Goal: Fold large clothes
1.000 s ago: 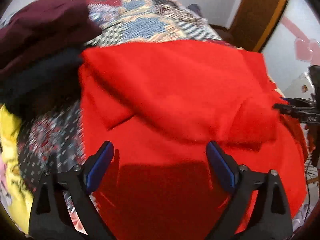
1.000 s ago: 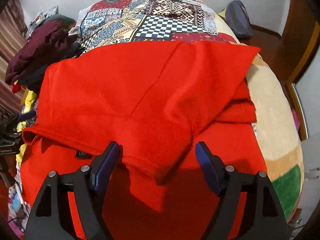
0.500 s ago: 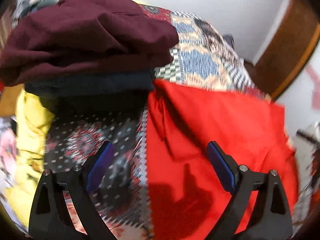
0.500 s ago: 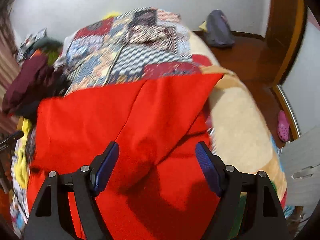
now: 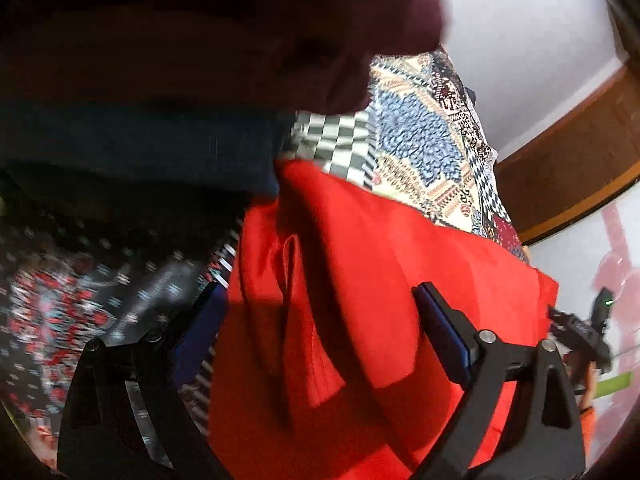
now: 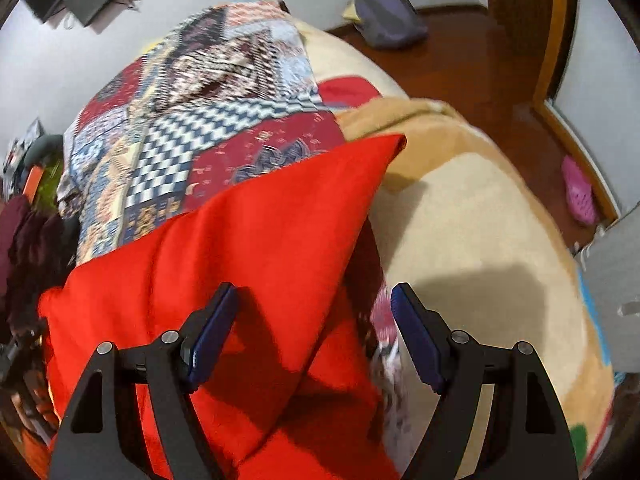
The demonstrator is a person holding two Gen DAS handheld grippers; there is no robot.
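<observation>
Left gripper (image 5: 320,308) stood with jaws wide apart, nothing clamped, pointing steeply down. Below it, the left edge of the red garment (image 5: 380,280) ran between the two fingers; the left blue pad (image 5: 200,328) sat over dark printed bedding (image 5: 80,280), the right pad over red cloth. No pad pressed on fabric as far as the blur allowed. Red garment lay folded on the bed, a crease and a seam running down its left part. Just beyond its far-left corner sat a pile: a maroon garment (image 5: 200,20) on top, filling the upper frame, and a dark blue garment (image 5: 140,148) under it. Patchwork quilt (image 5: 420,140) showed past the red cloth's far edge. At far right, part of the other gripper (image 5: 580,336) showed at the garment's right edge.

Right gripper (image 6: 312,332) was likewise spread wide and empty, aimed down. Red garment (image 6: 240,260) filled the lower left, its far-right corner pointing up onto the tan blanket (image 6: 460,220). The garment's right edge passed between the fingers; the left pad (image 6: 208,340) hung over red, the right pad over blanket. Patchwork quilt (image 6: 200,112) lay beyond. Maroon garment (image 6: 24,240) sat at the far left. On the wooden floor (image 6: 460,64) lay a grey-purple bag (image 6: 384,12) and a pink shoe (image 6: 576,192).
</observation>
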